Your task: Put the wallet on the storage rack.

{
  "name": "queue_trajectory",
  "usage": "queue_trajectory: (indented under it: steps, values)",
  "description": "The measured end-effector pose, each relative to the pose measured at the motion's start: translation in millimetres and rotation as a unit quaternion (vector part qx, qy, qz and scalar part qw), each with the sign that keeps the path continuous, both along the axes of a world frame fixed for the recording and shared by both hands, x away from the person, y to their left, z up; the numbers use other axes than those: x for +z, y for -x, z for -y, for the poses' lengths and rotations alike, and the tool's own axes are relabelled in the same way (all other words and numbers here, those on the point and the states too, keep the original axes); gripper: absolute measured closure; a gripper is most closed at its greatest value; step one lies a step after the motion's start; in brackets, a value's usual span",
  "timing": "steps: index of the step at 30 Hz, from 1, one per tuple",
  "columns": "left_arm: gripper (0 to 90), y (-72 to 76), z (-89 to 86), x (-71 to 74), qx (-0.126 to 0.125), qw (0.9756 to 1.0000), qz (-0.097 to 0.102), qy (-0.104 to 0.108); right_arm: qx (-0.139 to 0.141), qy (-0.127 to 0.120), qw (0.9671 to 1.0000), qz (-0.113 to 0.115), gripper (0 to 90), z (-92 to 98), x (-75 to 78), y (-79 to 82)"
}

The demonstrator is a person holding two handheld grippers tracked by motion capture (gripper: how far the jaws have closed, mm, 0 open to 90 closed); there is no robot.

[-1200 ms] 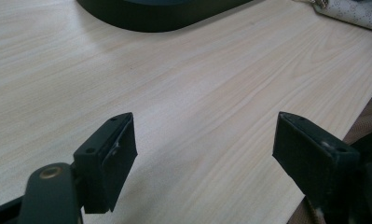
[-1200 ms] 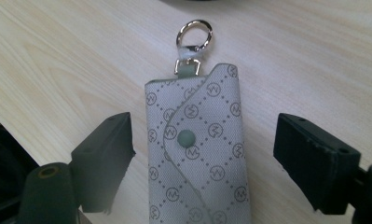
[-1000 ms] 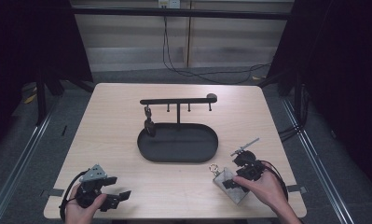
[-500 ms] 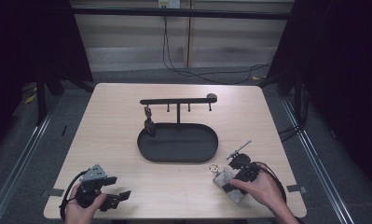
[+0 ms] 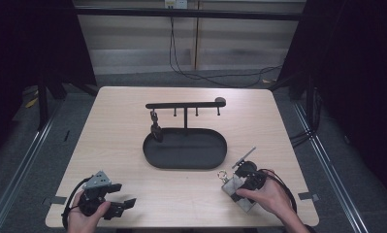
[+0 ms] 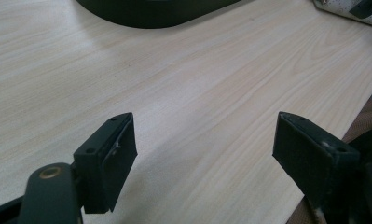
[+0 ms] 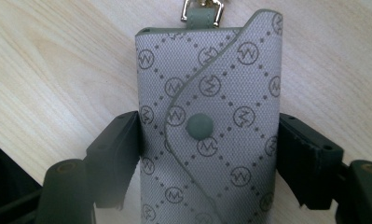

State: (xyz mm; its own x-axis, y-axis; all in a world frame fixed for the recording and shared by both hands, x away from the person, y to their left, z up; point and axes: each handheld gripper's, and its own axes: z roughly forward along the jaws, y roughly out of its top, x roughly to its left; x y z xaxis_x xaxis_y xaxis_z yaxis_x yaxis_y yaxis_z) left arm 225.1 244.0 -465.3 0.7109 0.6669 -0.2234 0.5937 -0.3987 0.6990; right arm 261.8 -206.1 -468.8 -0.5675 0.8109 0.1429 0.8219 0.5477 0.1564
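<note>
- Your key pouch [image 7: 211, 126] is woven grey cloth with a printed monogram, a matt snap and a shiny metal clasp [image 7: 201, 11].
- Your table [image 5: 118, 126] is pale, smooth wood grain.
- The tray [image 5: 185, 149] looks matt black.

Blk oval tray [image 5: 154, 156] w/ hook rack [image 5: 185, 105], mid-table [image 5: 113, 116].

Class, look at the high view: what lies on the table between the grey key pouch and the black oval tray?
Nothing: bare wood separates the key pouch from the tray, as the high view shows.
</note>
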Motion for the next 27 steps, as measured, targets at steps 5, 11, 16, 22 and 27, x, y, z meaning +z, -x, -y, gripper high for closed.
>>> queue_trajectory:
  steps: [5,11,16,22,27]
  values:
    - [21.3,0.0,-0.2,0.0,0.0,1.0,0.0,0.0,0.009,0.025,0.9996,-0.001,27.7,-6.0,0.1,0.0]
    - [21.3,-0.4,-1.4,0.0,-0.001,1.0,-0.003,0.001,0.01,0.029,0.9995,-0.011,32.1,-6.8,2.2,-2.5]
    - [21.3,-0.6,-1.3,-0.4,0.001,1.0,-0.003,0.001,0.007,0.033,0.9993,-0.014,33.7,-6.9,4.3,-3.5]
    - [21.3,-1.2,-2.1,-0.6,0.002,1.0,-0.005,0.0,0.006,0.043,0.9988,-0.02,34.0,-8.4,6.4,-5.8]
    - [21.3,-1.4,-2.4,-0.3,0.003,1.0,-0.005,0.002,0.006,0.049,0.9986,-0.018,34.1,-8.6,13.3,-6.7]
